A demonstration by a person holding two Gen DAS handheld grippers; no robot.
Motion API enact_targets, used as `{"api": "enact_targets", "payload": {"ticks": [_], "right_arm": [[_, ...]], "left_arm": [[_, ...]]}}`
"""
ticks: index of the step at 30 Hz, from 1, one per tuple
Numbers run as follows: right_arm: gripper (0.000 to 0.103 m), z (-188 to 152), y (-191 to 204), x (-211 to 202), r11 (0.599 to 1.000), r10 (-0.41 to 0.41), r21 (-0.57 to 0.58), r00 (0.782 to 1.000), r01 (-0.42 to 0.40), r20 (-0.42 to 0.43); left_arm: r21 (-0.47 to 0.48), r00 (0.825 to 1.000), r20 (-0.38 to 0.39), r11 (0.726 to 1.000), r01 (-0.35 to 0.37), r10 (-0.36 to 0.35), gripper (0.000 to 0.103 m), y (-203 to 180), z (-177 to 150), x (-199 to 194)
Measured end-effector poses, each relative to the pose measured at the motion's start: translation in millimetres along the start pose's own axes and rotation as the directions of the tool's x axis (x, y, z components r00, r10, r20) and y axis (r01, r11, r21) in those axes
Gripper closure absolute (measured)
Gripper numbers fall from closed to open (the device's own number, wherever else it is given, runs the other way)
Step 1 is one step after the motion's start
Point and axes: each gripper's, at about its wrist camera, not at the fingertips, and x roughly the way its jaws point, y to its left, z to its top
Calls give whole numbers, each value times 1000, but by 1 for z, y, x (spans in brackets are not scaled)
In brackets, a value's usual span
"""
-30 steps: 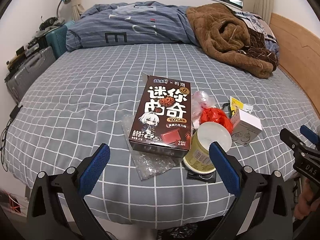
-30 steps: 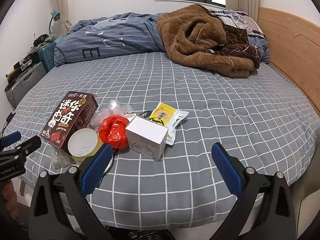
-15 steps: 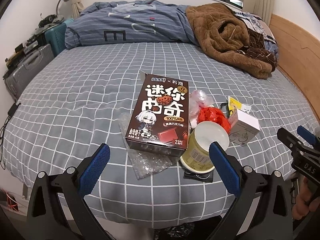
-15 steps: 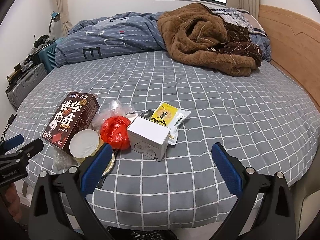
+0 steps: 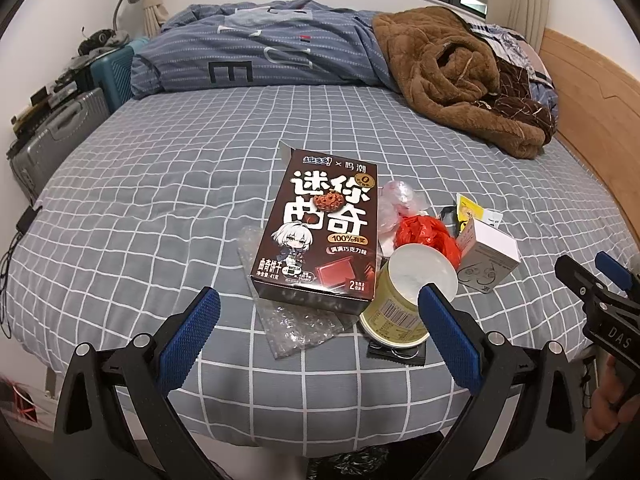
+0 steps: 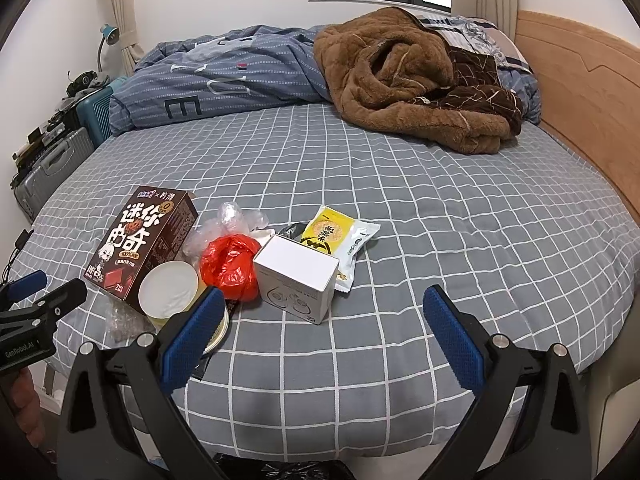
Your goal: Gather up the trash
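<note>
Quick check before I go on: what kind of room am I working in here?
Most likely a bedroom. The trash sits on a bed with a grey checked sheet, a wooden headboard runs along its right side, and a rumpled striped duvet and brown fleece blanket lie at the far end. Suitcases stand against the left wall.

Partly hidden items: clear plastic sheet [image 5: 296,328] mostly under the brown cookie box [image 5: 320,232]; black packet [image 5: 396,354] beneath the yellow cup [image 5: 404,304]; yellow snack packet [image 5: 474,212] behind the white box [image 5: 490,258]; far-left suitcases [image 5: 52,136] cut off at the frame edge; fine print on the cup illegible.
</note>
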Motion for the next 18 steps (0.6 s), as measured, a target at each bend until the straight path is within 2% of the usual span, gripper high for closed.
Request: {"api": "enact_targets", "payload": {"ticks": [18], "right_arm": [[7,-1,1,1,1000,-4,-5,1000,4,-4]], "left_arm": [[10,1000,4,1000,-4,4,6,-2,3,-6]]}}
